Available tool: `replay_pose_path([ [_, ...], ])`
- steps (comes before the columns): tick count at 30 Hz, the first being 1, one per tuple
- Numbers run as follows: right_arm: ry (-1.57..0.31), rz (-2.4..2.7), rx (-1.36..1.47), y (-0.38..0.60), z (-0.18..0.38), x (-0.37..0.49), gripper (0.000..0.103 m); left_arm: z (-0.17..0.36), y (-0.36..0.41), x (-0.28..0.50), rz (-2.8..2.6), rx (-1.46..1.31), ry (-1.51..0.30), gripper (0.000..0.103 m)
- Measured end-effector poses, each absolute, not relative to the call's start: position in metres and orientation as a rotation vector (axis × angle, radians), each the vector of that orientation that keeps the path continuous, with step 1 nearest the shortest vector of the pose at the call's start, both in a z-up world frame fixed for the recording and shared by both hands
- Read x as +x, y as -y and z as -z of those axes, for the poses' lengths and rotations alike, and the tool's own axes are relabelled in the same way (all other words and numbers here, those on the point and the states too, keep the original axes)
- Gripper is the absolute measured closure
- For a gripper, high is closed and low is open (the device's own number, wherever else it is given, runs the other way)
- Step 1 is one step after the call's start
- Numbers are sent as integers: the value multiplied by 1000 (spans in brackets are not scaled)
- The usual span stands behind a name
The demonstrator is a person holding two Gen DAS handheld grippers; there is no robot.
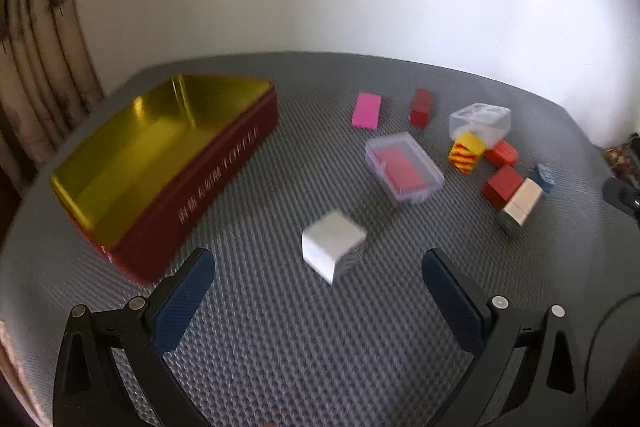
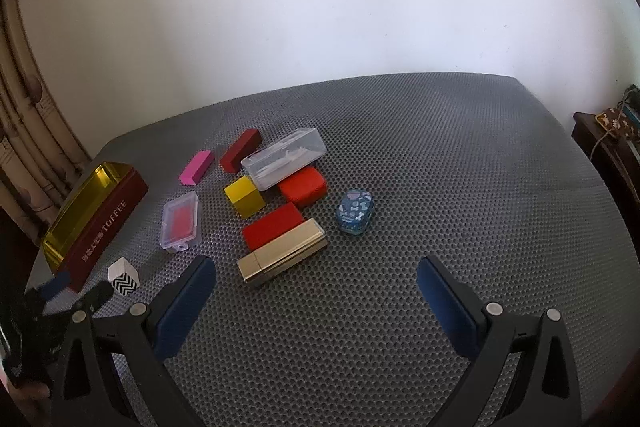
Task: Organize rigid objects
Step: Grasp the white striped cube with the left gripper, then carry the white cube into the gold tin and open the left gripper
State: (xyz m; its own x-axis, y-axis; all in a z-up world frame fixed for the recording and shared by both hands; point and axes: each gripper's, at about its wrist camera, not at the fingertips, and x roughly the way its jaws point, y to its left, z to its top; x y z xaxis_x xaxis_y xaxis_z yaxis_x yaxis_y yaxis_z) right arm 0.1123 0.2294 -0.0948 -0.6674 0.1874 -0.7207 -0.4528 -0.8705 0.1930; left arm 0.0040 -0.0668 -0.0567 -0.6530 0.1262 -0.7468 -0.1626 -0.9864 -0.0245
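Note:
An open red toffee tin [image 1: 168,163] with a gold inside lies at the left, also in the right wrist view [image 2: 96,223]. A white cube [image 1: 333,247] with a zigzag side [image 2: 125,277] sits just ahead of my open, empty left gripper [image 1: 316,267], which also shows in the right wrist view [image 2: 78,287]. My right gripper [image 2: 316,271] is open and empty, short of a gold box [image 2: 282,257]. Nearby lie red blocks [image 2: 274,230], a yellow cube [image 2: 245,195], a blue patterned tin [image 2: 355,213], clear cases [image 2: 181,221] and a pink block [image 2: 196,167].
Everything rests on a grey dimpled mat [image 2: 440,187] against a white wall. A curtain [image 2: 24,131] hangs at the left. Dark furniture [image 2: 608,147] stands past the mat's right edge. A long clear case [image 2: 285,157] and a dark red bar [image 2: 240,149] lie at the back.

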Motion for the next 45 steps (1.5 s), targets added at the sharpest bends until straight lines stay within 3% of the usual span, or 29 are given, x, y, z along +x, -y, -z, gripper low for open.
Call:
replay_pose_path([
  [9, -524, -2538, -1042, -230, 96, 112, 0, 74, 50, -16, -2696, -1287, -167, 1],
  [12, -531, -2540, -1042, -231, 95, 113, 0, 82, 44, -28, -2703, -1330, -188, 6],
  [15, -529, -2545, -1048, -229, 96, 113, 0, 88, 43, -35, -2707, -1334, -178, 19],
  [22, -546, -2557, -1065, -229, 98, 112, 0, 92, 46, -42, -2672, -1350, -132, 65],
  [45, -555, -2580, -1056, -222, 92, 113, 0, 6, 45, -54, -2786, -1129, -202, 66],
])
